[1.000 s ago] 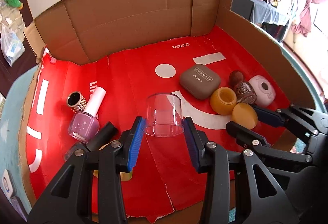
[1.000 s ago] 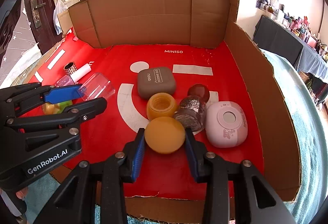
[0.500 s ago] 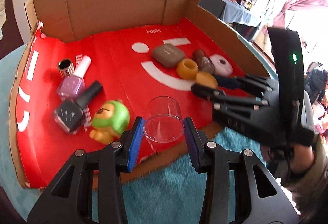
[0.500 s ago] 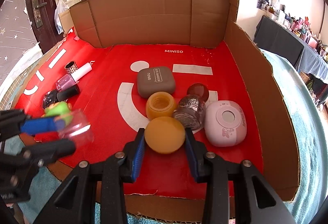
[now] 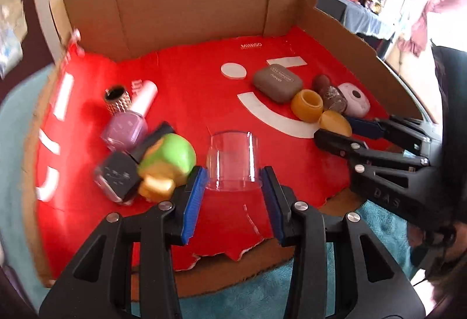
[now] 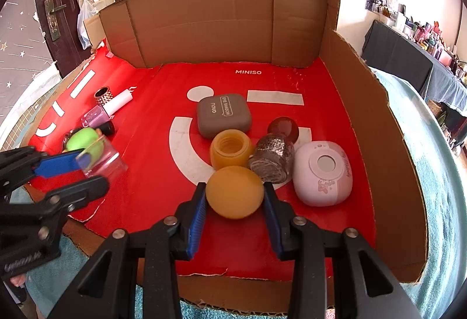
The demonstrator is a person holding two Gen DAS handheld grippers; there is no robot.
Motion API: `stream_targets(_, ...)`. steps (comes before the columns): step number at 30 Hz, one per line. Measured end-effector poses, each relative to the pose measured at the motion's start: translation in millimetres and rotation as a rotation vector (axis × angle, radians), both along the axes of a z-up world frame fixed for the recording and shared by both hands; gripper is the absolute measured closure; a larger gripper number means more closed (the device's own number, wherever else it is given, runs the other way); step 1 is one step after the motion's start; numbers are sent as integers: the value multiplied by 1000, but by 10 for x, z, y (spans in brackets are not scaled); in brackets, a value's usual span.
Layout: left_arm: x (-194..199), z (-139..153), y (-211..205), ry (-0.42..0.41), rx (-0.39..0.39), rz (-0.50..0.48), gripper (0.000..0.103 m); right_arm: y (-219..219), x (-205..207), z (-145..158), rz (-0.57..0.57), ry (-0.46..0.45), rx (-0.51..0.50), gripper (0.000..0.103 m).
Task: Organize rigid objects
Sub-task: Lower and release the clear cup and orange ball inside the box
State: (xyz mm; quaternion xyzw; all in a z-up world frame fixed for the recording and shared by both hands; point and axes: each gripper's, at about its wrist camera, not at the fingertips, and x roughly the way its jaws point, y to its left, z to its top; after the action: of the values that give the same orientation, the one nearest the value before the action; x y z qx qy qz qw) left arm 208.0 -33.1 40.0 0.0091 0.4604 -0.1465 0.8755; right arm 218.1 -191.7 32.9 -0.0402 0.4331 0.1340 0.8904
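Gripped at lower centre of the left wrist view by the left gripper: a clear plastic cup, beside a green toy. Clamped in the right gripper, lower centre: an orange ball, over the red-lined cardboard tray.

An open cardboard tray with a red liner rests on teal cloth.

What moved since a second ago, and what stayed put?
The left gripper carried the clear cup from the middle of the red mat toward its near left side, beside the green toy. It still holds the cup. The right gripper stayed clamped on the orange ball. Everything else lies unchanged.
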Motion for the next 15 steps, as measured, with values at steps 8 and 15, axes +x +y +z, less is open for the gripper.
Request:
stream_targets(8,90,-19,-58,-14,3,14,65,10,-1,4,4,-3,-9,63)
stream_targets(15,54,-14,-69,-48,72,41,65,65,-12,-2,8,-18,-39,63)
